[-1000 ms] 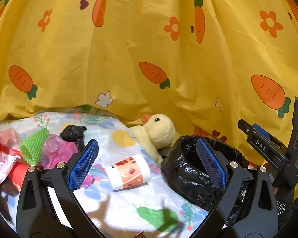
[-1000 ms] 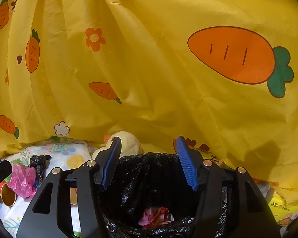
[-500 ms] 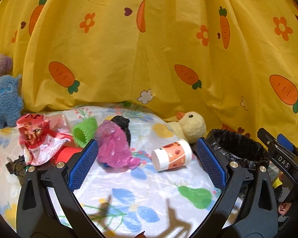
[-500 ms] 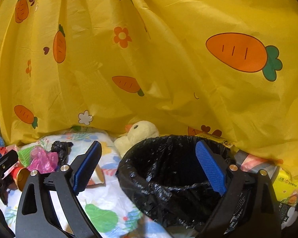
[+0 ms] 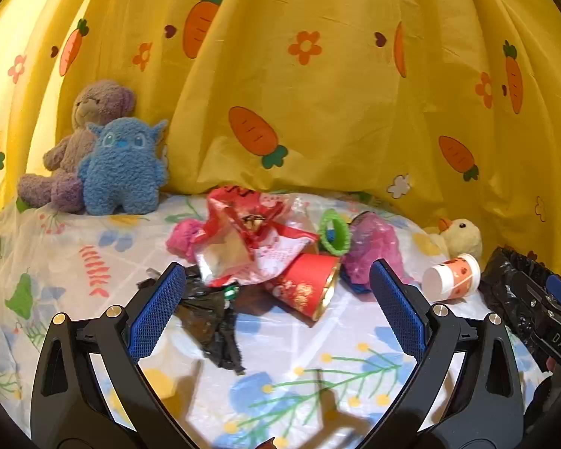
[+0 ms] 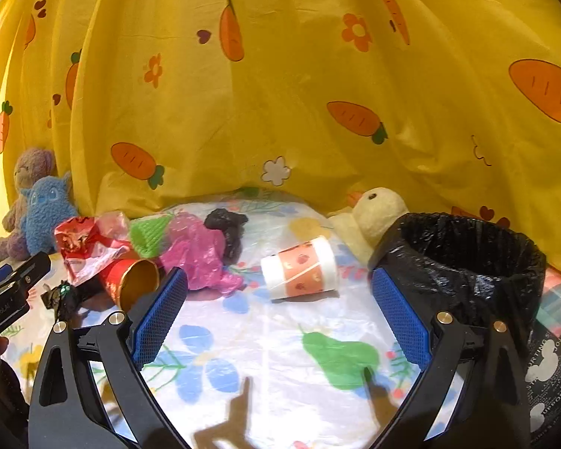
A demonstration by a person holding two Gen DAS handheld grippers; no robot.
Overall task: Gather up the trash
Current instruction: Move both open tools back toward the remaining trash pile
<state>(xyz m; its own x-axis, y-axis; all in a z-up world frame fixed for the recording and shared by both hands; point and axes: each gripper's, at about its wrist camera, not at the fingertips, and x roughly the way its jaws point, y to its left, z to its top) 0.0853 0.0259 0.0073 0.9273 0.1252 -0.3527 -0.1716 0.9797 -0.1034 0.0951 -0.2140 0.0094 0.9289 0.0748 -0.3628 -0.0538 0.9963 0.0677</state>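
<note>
Both grippers empty, fingers spread wide. Left gripper (image 5: 276,310) hangs over the trash pile mid-table: crumpled red-white wrapper (image 5: 250,239) on top, red-gold paper cup (image 5: 310,288) on its side just below it w/ mouth toward the near right, black plastic scrap (image 5: 213,321) lying betw. the left gripper's fingers on the cloth, touching neither as far as can be seen. Green knit ring (image 5: 334,232) and pink plastic bag (image 5: 374,247) sit right of the wrapper; a pink fuzzy lump (image 5: 183,235) peeks out at its left. White-orange paper cup (image 6: 303,265) lies on its side apart from the pile, toward the table's right edge, betw. pile and black-lined bin (image 6: 467,262); right gripper (image 6: 278,314) hovers just short of it, nothing betw. its fingers but floral tablecloth (image 6: 273,355). Small black crumpled bag (image 6: 226,224) behind the pink one, toward the back edge. Not trash: blue plush monster (image 5: 123,168) and purple teddy (image 5: 89,127) at back-left corner, yellow duck plush (image 6: 377,213) pressed against the bin's back-left side. Yellow carrot-print curtain (image 5: 318,93) closes off the whole back edge. Path from white-orange cup to bin is open; the duck crowds only the bin's far side.
</note>
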